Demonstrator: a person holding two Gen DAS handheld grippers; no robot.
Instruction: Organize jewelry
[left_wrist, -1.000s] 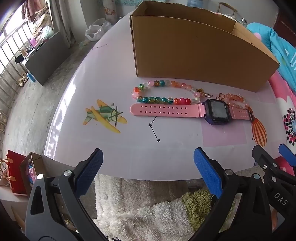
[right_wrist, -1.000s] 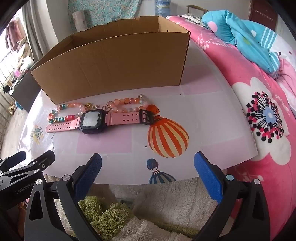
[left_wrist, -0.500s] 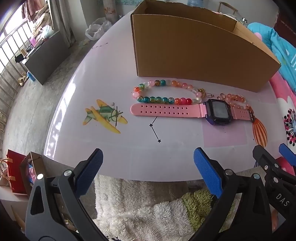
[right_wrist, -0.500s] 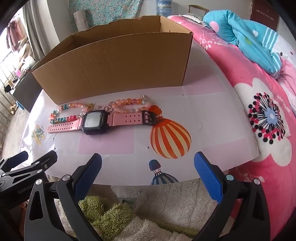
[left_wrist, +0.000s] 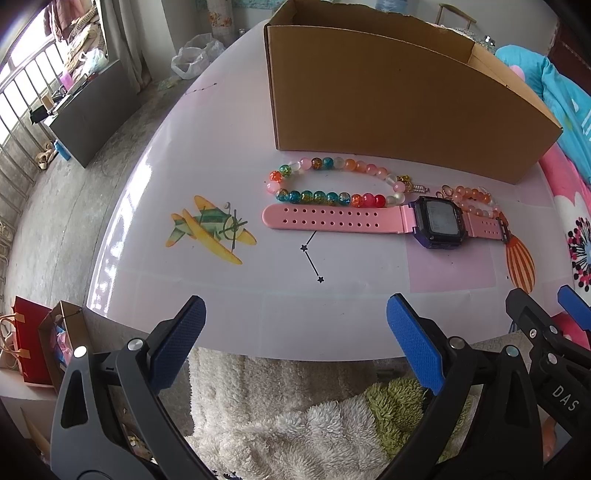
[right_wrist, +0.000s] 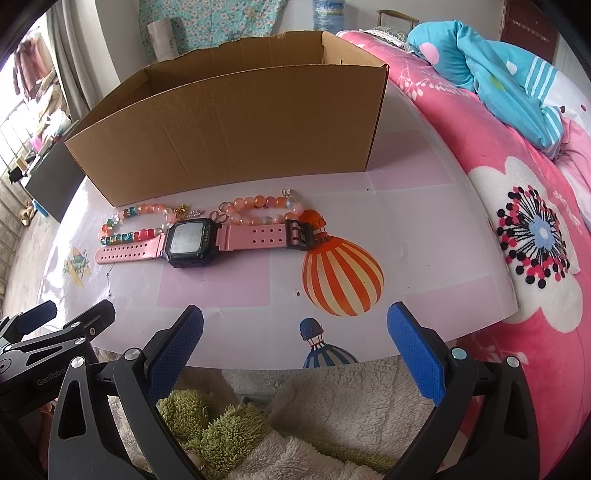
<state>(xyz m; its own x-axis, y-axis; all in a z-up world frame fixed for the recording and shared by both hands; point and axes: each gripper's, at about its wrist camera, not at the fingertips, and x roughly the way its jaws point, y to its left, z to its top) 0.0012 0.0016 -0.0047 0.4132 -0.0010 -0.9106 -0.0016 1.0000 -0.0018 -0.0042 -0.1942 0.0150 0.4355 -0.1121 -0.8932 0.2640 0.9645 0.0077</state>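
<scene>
A pink digital watch (left_wrist: 436, 223) lies flat on the bench (left_wrist: 221, 302), strap running parallel to the cardboard box (left_wrist: 388, 110), beaded bracelets (left_wrist: 332, 184) between them; both hand-held grippers (left_wrist: 295, 332) (right_wrist: 295, 332) hover spread apart, empty.

Pink watch (left_wrist: 369, 221) with dark face; multicoloured bracelet (left_wrist: 332, 181); peach bracelet (right_wrist: 258, 210); brown box (right_wrist: 229, 129); orange-striped balloon print (right_wrist: 341, 280) on the desk.
</scene>
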